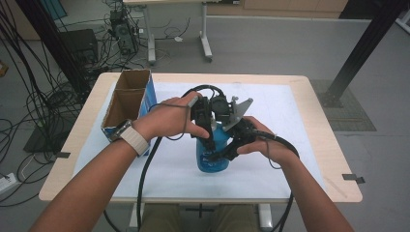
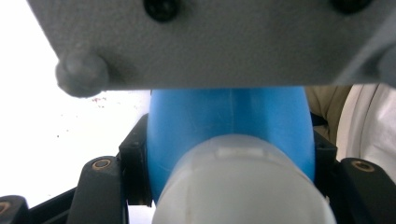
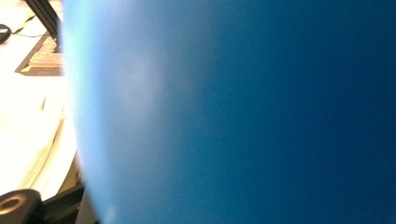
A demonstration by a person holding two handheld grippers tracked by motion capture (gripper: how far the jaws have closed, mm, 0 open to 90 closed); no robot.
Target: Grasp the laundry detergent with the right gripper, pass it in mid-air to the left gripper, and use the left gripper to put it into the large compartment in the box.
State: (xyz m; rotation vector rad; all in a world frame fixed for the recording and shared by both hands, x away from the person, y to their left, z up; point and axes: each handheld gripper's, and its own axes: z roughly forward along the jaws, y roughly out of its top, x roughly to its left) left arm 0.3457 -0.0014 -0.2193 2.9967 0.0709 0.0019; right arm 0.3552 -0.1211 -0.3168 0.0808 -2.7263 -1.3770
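A blue bottle [image 1: 213, 167] with a white cap [image 2: 243, 186] stands upright on the white sheet [image 1: 290, 125] near the table's middle. My left gripper [image 1: 211, 137] comes down on it from above, and its black pads [image 2: 135, 168] press the upper part of the bottle [image 2: 229, 116] from both sides. My right gripper [image 1: 218, 154] reaches in from the right, shut on the bottle's body [image 3: 233, 116], which is close and blurred in the right gripper view. That gripper's grey three-cornered plate [image 1: 240, 109] [image 2: 210, 42] sits just above the bottle.
An open cardboard box [image 1: 126, 101] with blue sides stands at the table's left, close to the left forearm. Black cables trail from both grippers toward the front edge. Beyond the table are a black frame post [image 1: 360, 53], floor cables and another table's legs.
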